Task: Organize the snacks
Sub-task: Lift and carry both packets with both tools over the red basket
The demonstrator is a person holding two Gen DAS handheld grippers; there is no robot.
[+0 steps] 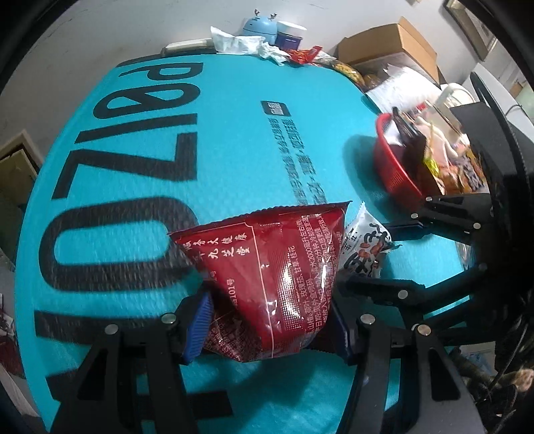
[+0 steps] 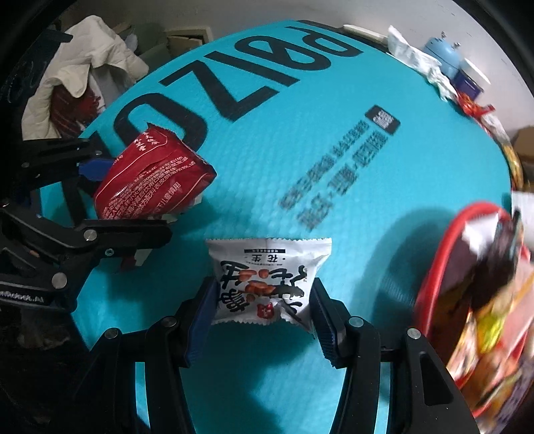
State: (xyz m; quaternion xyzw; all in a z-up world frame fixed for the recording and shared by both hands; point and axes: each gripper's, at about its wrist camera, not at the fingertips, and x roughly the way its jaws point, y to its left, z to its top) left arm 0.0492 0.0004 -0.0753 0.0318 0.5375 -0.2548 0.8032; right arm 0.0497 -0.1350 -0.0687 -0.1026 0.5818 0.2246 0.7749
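Observation:
My left gripper (image 1: pixel 270 320) is shut on a dark red snack packet (image 1: pixel 267 277) with white Chinese print and holds it above the teal mat (image 1: pixel 233 150). My right gripper (image 2: pixel 263 307) is shut on a white peanut packet (image 2: pixel 267 280). The two grippers are close together: the white packet (image 1: pixel 365 247) and right gripper (image 1: pixel 383 260) show just right of the red packet in the left wrist view, and the red packet (image 2: pixel 153 180) and left gripper (image 2: pixel 123 197) show at left in the right wrist view. A red basket (image 1: pixel 395 170) full of snacks stands at the right, also in the right wrist view (image 2: pixel 444 263).
The teal mat (image 2: pixel 300 133) bears large black letters. At its far edge lie crumpled tissue (image 1: pixel 240 41), a blue deer-shaped gadget (image 1: pixel 260 28) and red wrappers (image 1: pixel 303 55). Cardboard boxes (image 1: pixel 393 46) stand at the far right. White cloth (image 2: pixel 83 63) lies beyond the mat's left edge.

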